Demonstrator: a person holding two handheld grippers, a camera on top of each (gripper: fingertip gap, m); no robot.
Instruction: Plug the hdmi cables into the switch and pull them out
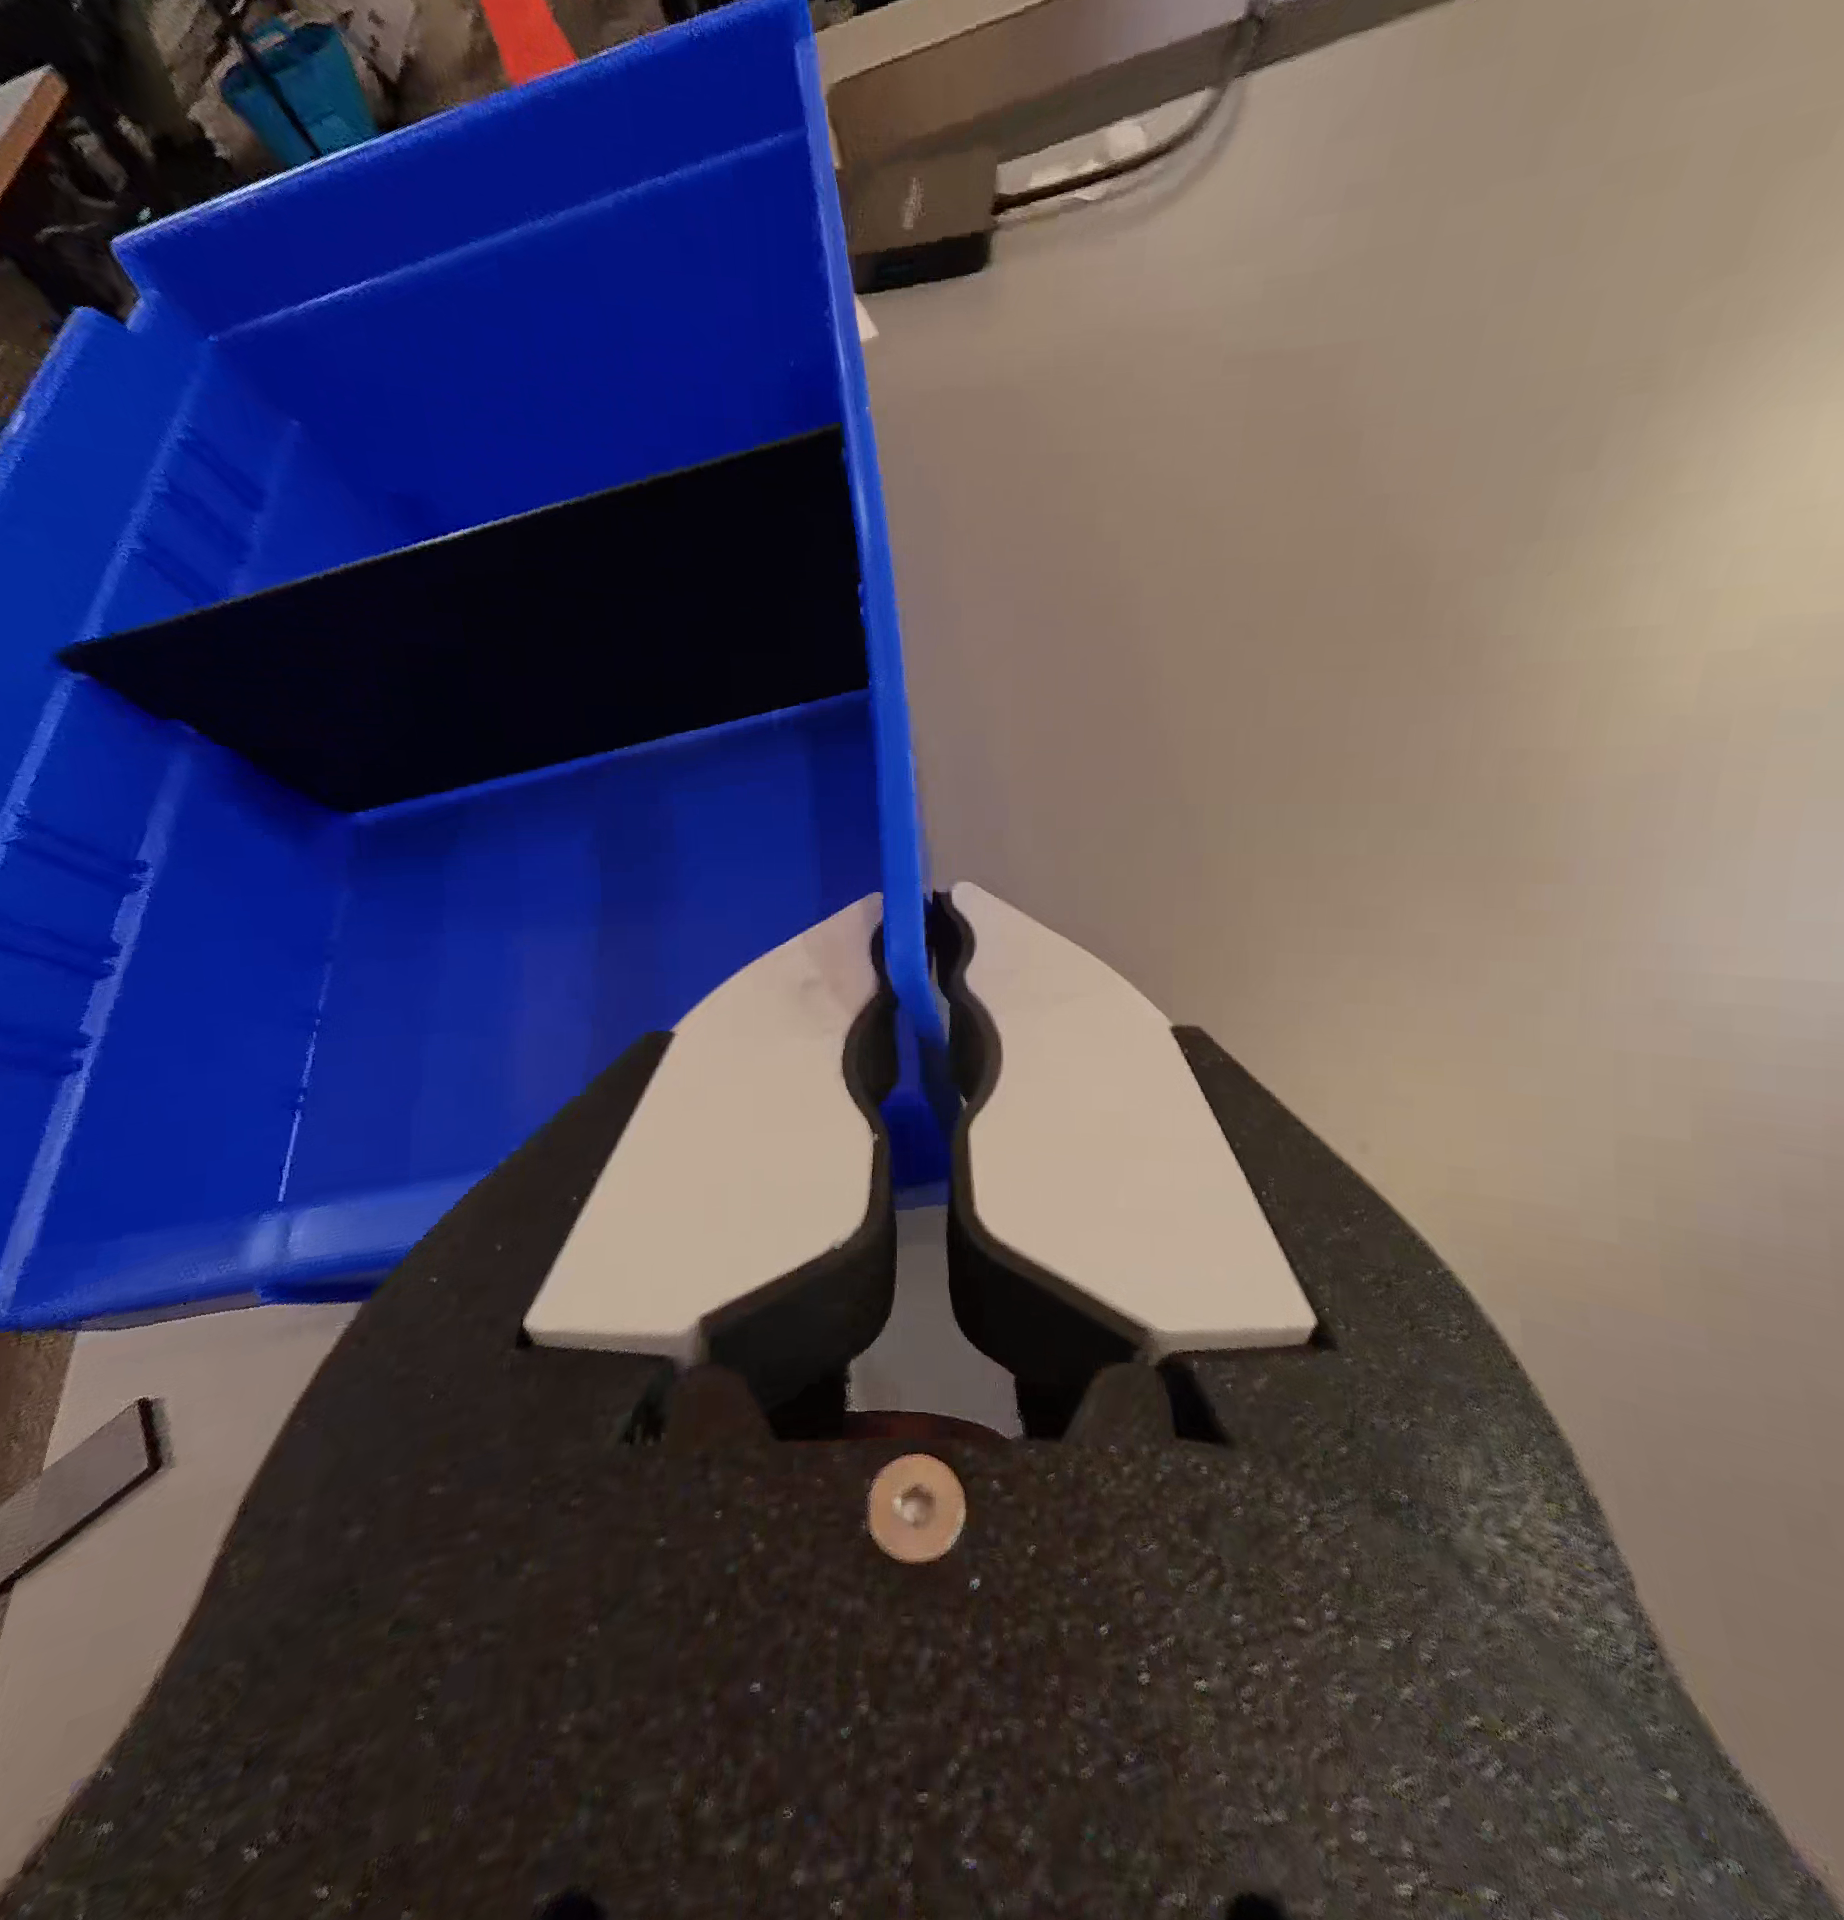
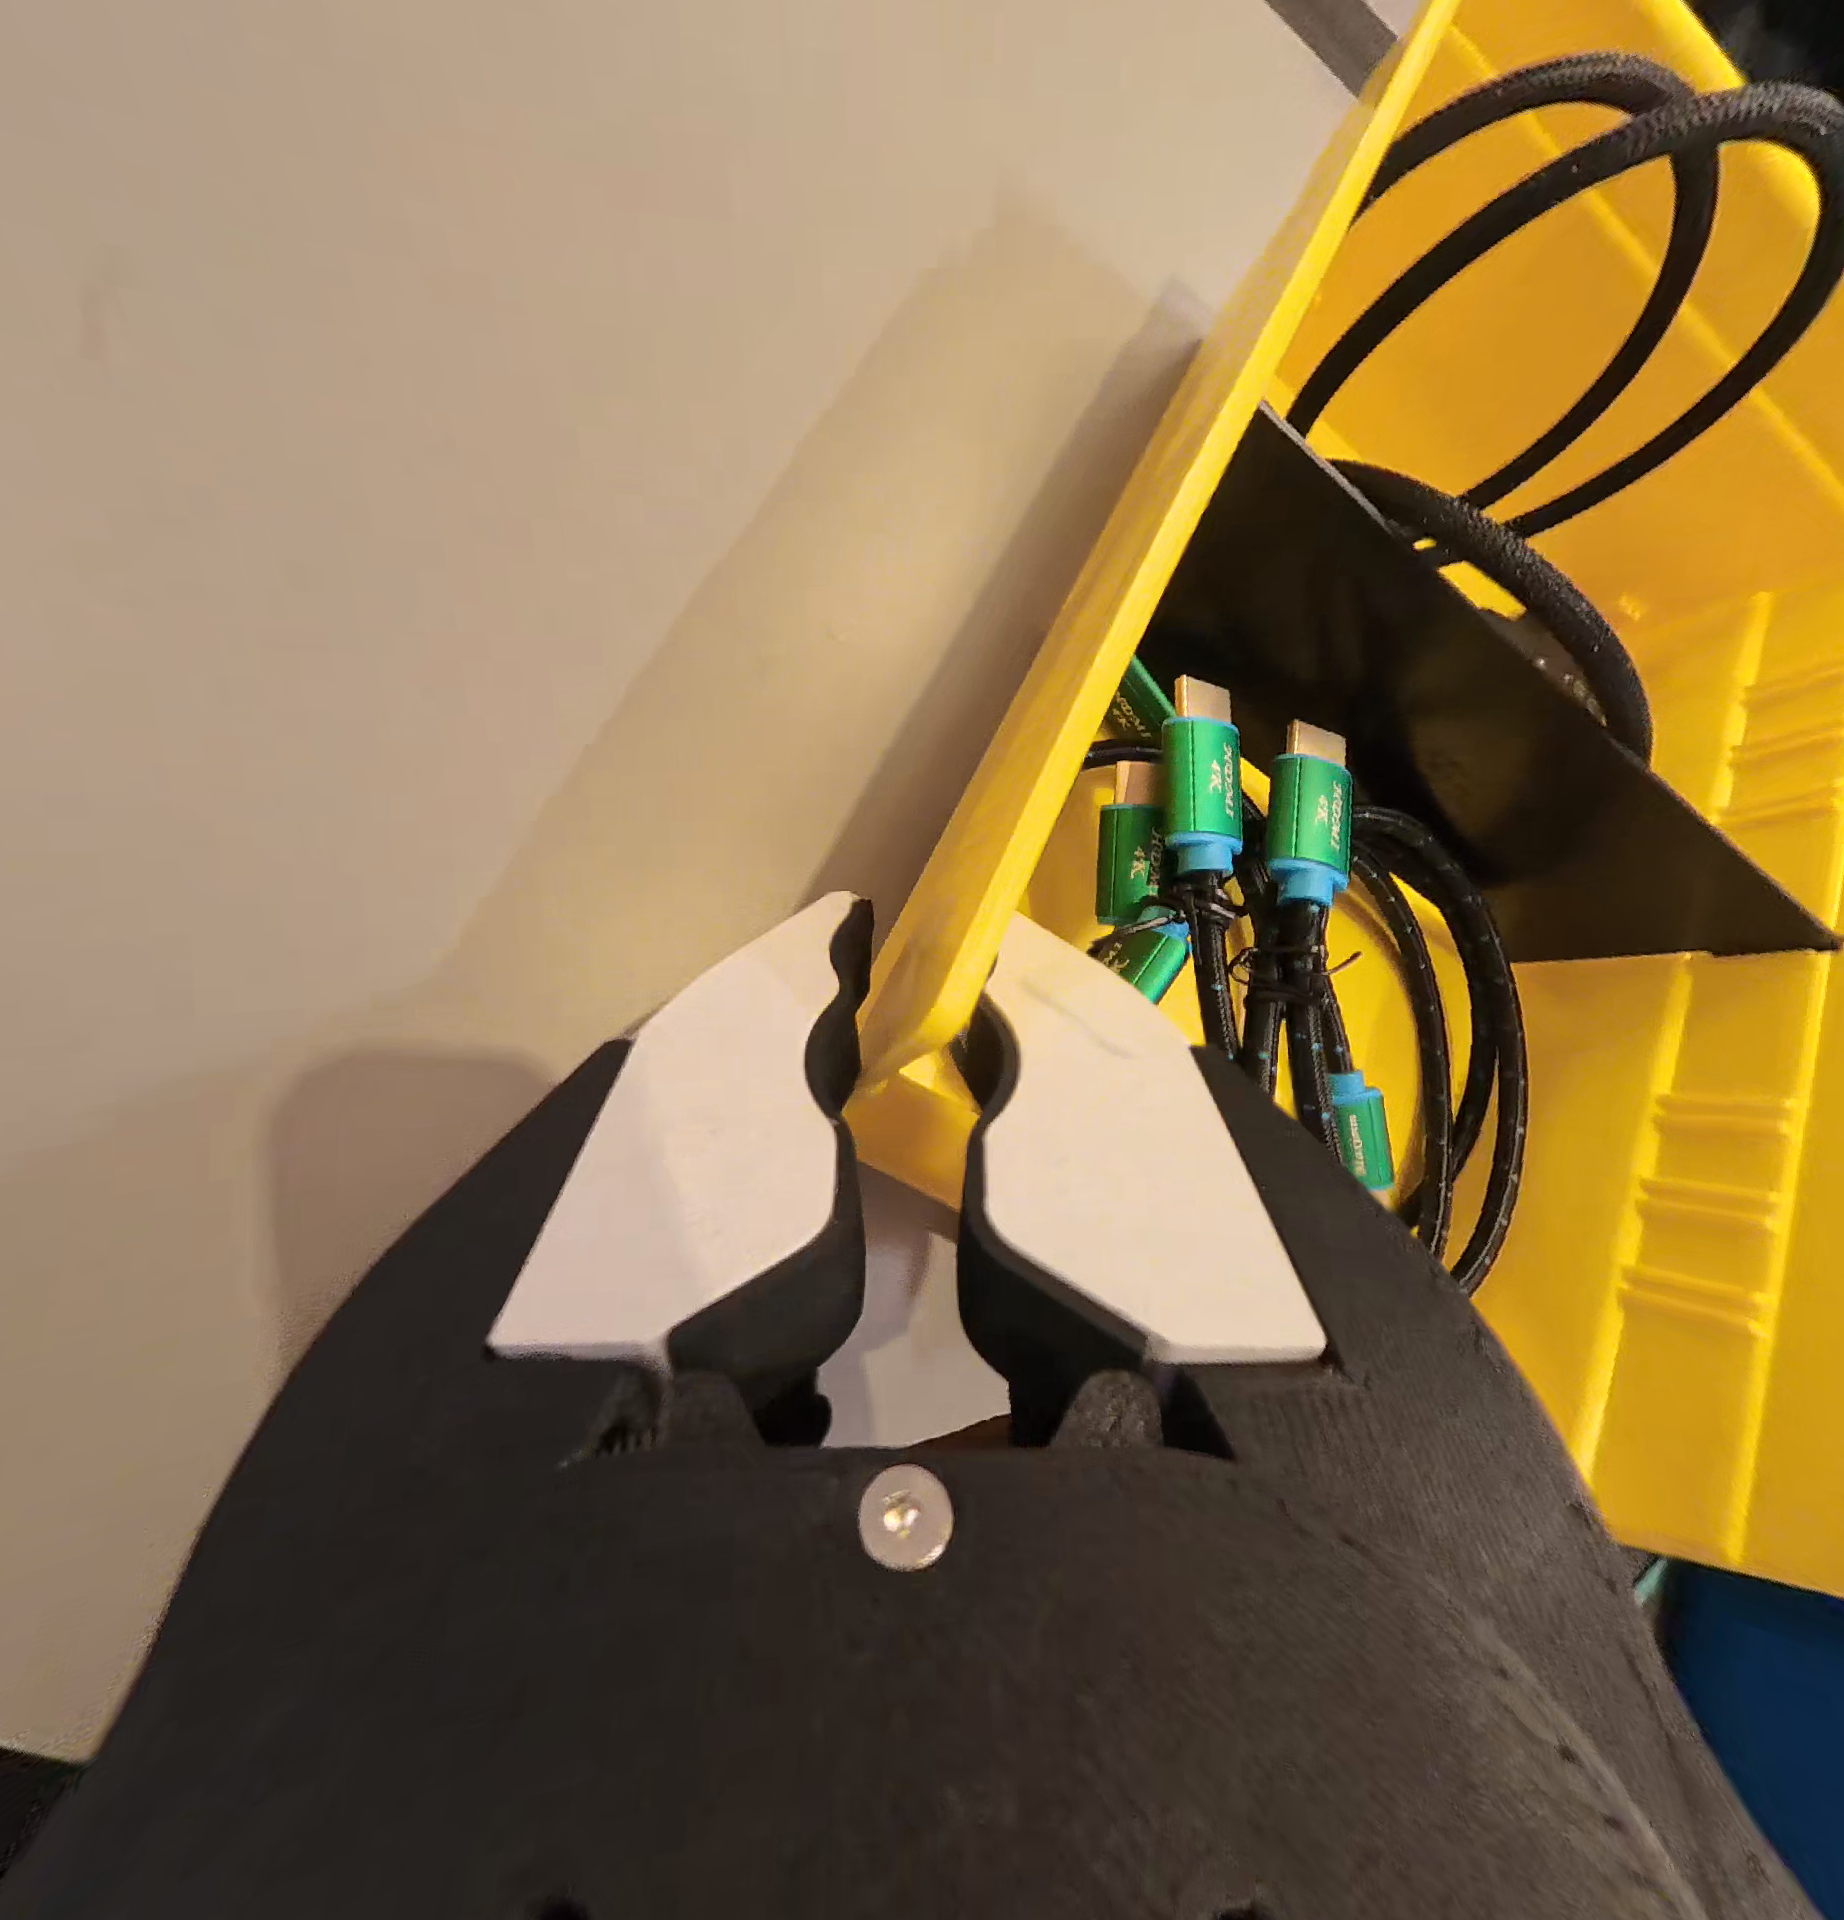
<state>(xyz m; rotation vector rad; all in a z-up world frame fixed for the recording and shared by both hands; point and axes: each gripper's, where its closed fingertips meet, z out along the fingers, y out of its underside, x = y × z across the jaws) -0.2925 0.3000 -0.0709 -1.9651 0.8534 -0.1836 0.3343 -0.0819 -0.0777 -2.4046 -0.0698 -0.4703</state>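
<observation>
In the left wrist view my left gripper [image 1: 916, 940] is shut on the right side wall of a blue bin [image 1: 544, 582] at its near corner. The bin has a black divider [image 1: 502, 634] and nothing shows in it. A dark switch box [image 1: 923, 218] with a cable lies on the table beyond the bin. In the right wrist view my right gripper [image 2: 923, 961] is shut on the left rim of a yellow bin [image 2: 1666, 1195] at its near corner. Several HDMI cables with green plugs [image 2: 1198, 790] lie bundled inside, near the fingers.
The beige table [image 1: 1417, 727] spreads to the right of the blue bin and to the left of the yellow bin [image 2: 430, 468]. A black divider [image 2: 1437, 748] crosses the yellow bin, with a coiled black braided cable [image 2: 1520, 260] behind it. A dark flat strip [image 1: 76, 1475] lies at the table's left edge. My right fingertips sit around 75 centimetres from my left ones.
</observation>
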